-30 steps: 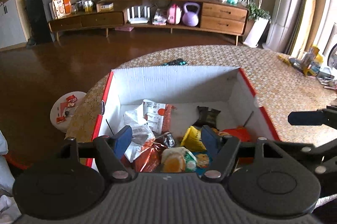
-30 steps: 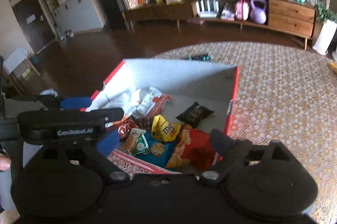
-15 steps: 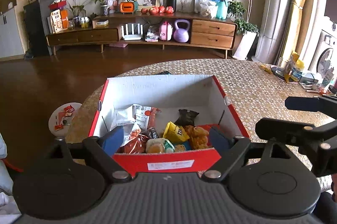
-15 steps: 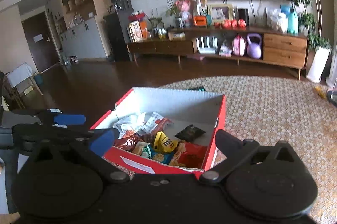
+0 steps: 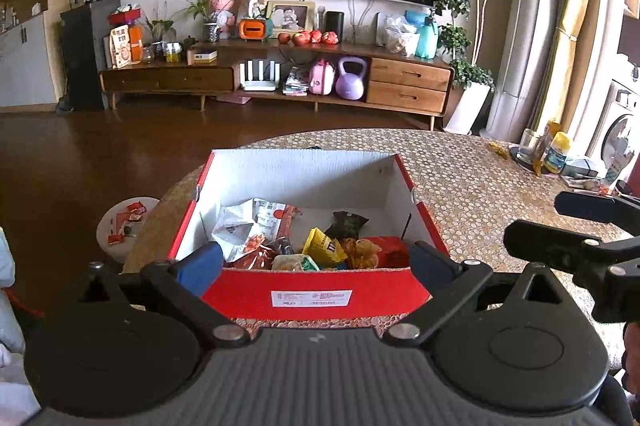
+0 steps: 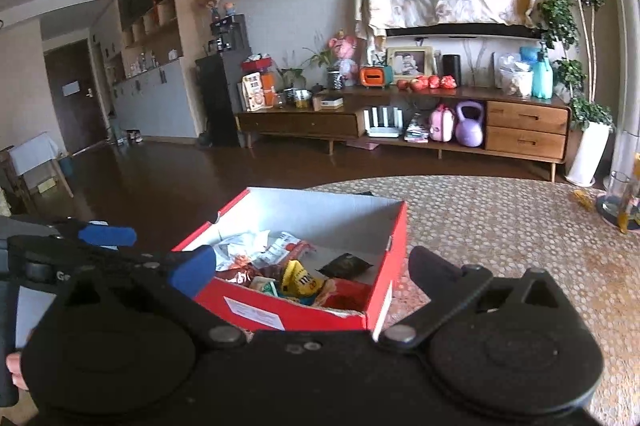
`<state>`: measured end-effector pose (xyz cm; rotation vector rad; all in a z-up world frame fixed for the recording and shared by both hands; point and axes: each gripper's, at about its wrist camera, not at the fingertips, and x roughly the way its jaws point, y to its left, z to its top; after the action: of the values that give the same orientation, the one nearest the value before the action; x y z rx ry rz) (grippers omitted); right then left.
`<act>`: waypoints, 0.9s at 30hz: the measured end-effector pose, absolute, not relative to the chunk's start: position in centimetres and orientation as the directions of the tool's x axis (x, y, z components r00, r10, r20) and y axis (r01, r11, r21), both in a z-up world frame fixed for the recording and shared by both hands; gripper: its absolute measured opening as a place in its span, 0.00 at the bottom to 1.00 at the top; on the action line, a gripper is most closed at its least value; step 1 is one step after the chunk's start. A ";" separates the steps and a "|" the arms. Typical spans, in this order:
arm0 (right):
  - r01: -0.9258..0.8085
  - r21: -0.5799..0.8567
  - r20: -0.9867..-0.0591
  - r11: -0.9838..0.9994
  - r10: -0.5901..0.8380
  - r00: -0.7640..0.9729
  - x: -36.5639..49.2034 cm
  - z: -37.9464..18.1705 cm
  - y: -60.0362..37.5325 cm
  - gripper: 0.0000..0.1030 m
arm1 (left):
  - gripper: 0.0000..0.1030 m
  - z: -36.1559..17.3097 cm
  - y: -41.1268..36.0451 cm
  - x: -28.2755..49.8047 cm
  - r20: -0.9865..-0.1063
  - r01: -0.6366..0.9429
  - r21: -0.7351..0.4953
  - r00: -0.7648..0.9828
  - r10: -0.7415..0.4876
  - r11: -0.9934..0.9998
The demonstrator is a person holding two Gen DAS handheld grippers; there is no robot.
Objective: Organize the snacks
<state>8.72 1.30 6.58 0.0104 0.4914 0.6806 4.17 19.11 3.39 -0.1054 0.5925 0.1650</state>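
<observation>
Holding both tools short of the red box [image 5: 316, 296], you have the left gripper [image 5: 316, 262] with its fingers still spreading, nothing between them but the box's near wall beyond. Your right gripper [image 6: 312, 266] has its fingers wide apart and empty. On the patterned counter [image 5: 480, 186] the box sits open, and the snacks [image 5: 320, 246] lie heaped in its near half: a yellow packet [image 6: 298, 280], a dark packet [image 6: 346, 265], white wrappers [image 5: 240, 226] far left.
</observation>
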 end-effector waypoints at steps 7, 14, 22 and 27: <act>-0.587 0.176 -0.431 0.790 0.598 0.676 8.4 6.0 0.7 1.00 | 0.98 3.3 18.8 3.7 -0.555 -0.193 -0.046 0.821 0.136 0.980; -0.600 0.159 -0.418 0.784 0.604 0.679 7.8 6.0 0.7 1.00 | 0.98 3.1 18.5 3.8 -0.566 -0.187 -0.050 0.814 0.126 0.981; -0.603 0.168 -0.420 0.780 0.610 0.672 7.7 5.7 0.7 1.00 | 0.98 2.8 18.1 3.9 -0.569 -0.187 -0.045 0.812 0.129 0.981; -0.600 0.176 -0.423 0.781 0.610 0.670 7.8 5.6 0.6 1.00 | 0.98 2.5 18.0 4.0 -0.576 -0.181 -0.046 0.808 0.122 0.982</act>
<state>7.76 0.59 5.61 0.0224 0.4844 0.6819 3.97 18.00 2.50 -0.1004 0.6088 0.1623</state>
